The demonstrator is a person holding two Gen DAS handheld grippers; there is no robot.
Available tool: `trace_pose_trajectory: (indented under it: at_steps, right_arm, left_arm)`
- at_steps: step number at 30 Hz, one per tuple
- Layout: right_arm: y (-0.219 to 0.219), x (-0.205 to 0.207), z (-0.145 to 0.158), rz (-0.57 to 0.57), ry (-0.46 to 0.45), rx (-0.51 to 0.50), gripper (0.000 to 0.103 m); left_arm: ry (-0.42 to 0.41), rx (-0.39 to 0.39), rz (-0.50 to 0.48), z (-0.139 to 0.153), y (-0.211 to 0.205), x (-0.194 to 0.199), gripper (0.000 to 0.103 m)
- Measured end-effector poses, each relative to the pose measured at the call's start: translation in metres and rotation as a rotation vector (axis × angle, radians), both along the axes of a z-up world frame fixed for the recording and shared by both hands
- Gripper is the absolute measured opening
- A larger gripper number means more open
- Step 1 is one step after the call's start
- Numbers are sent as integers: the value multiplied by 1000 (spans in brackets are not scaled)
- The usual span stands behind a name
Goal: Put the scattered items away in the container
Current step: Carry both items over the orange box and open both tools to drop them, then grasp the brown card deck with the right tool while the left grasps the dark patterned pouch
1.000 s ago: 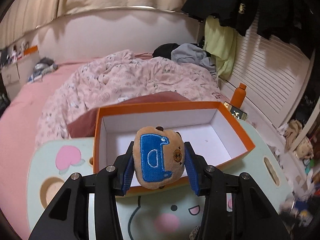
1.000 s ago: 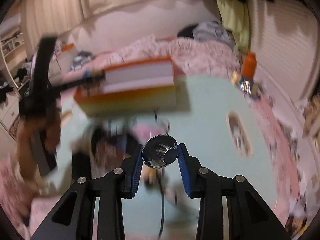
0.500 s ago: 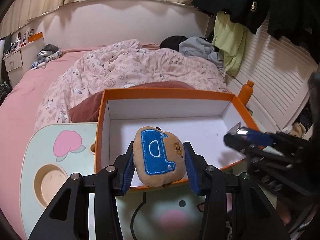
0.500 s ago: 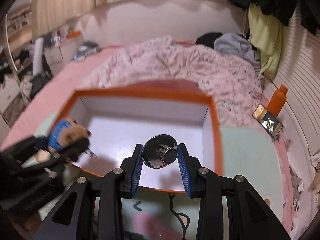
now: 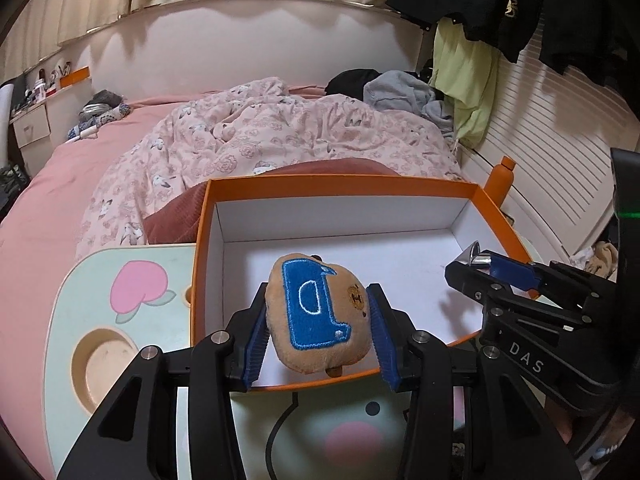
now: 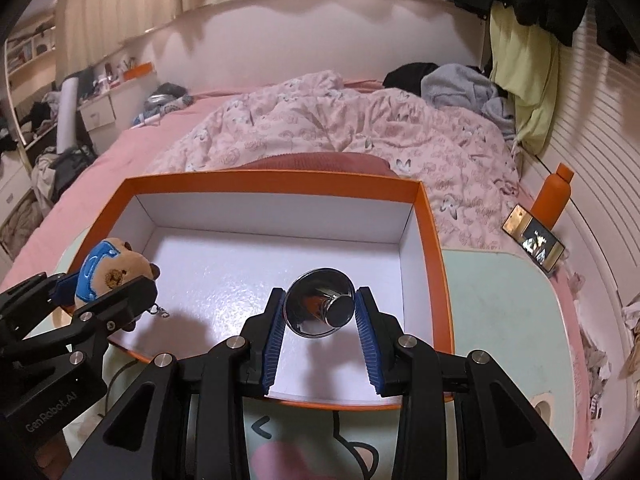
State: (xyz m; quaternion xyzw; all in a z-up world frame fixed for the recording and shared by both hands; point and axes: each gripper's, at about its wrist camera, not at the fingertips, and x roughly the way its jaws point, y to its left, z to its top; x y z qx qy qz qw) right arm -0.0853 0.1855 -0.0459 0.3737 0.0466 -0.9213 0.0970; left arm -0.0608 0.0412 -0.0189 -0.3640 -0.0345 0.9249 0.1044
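Observation:
An empty orange box (image 5: pixel 340 179) with a white inside stands on the mint table. My left gripper (image 5: pixel 316 300) is shut on a tan plush toy (image 5: pixel 316 316) with a blue patch, held over the box's near left corner. In the right wrist view the plush toy (image 6: pixel 108 272) and left gripper (image 6: pixel 100 284) show at the left rim of the box (image 6: pixel 272 178). My right gripper (image 6: pixel 320 300) is shut on a shiny metal funnel-shaped cup (image 6: pixel 320 308), hanging above the box's inside near the right wall. The right gripper (image 5: pixel 476 258) also enters the left wrist view from the right.
The mint table (image 5: pixel 120 264) has a cartoon face print and a round cup recess (image 5: pixel 102 360). A black cable (image 5: pixel 280 432) lies near its front. An orange bottle (image 6: pixel 554 196) and a phone (image 6: pixel 534 242) sit at the right. A bed with a pink quilt (image 5: pixel 280 132) lies behind.
My right gripper has swept across with the metal cup and now hangs over the box, showing in the left wrist view. The left gripper with the plush toy has barely moved.

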Motion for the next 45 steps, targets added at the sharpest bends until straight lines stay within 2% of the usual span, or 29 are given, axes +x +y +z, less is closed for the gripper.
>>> trace_pose_trajectory:
  at_steps: [2, 4, 6, 7, 10, 13, 17, 19, 25, 28, 29, 31, 34, 37, 39, 41, 45]
  right_arm:
    - [0, 1, 0, 6, 2, -8, 42]
    - [0, 3, 2, 9, 22, -15, 56]
    - [0, 10, 9, 4, 78, -14, 68]
    - [-1, 15, 14, 2, 115, -11, 71]
    - [-3, 27, 30, 7, 170, -2, 72]
    - [-1, 37, 44, 17, 180, -35, 72]
    - [6, 65, 58, 40, 183, -71, 72]
    - [15, 86, 59, 35, 191, -97, 72]
    - [40, 138, 31, 16, 102, -150, 72]
    - [45, 153, 15, 21, 55, -178, 72]
    - [44, 156, 10, 34, 37, -178, 72]
    - [39, 160, 2, 59, 8, -163, 69]
    - [29, 164, 3, 106, 14, -143, 69]
    - [17, 165, 3, 164, 19, -117, 69]
    - [6, 166, 3, 206, 19, -91, 69]
    - [2, 164, -1, 235, 9, -81, 69]
    - [-3, 153, -9, 246, -42, -76, 69]
  left_arm:
    - [0, 2, 2, 0, 0, -1, 48]
    - [5, 24, 6, 3, -2, 0, 49]
    - [14, 59, 12, 8, -6, 2, 58]
    - [25, 76, 20, 12, -9, 3, 66]
    - [73, 104, 38, 27, -16, 12, 68]
    - [90, 122, 19, 44, -21, 24, 68]
    - [46, 140, -30, 47, -27, 52, 73]
    - [13, 111, -64, 40, -25, 72, 73]
    - [-24, -14, -105, 7, -15, 116, 73]
    - [-85, -7, -106, -10, -15, 118, 73]
    - [-100, 0, -109, -13, -14, 118, 70]
    - [-102, 1, -112, -15, -13, 119, 68]
    - [-81, -6, -126, -10, -10, 125, 68]
    - [-113, 2, -184, -13, -3, 131, 68]
    - [-134, -15, -204, -16, 2, 135, 64]
    - [-160, -31, -190, -21, 2, 138, 63]
    - [-192, 6, -180, -26, -4, 138, 61]
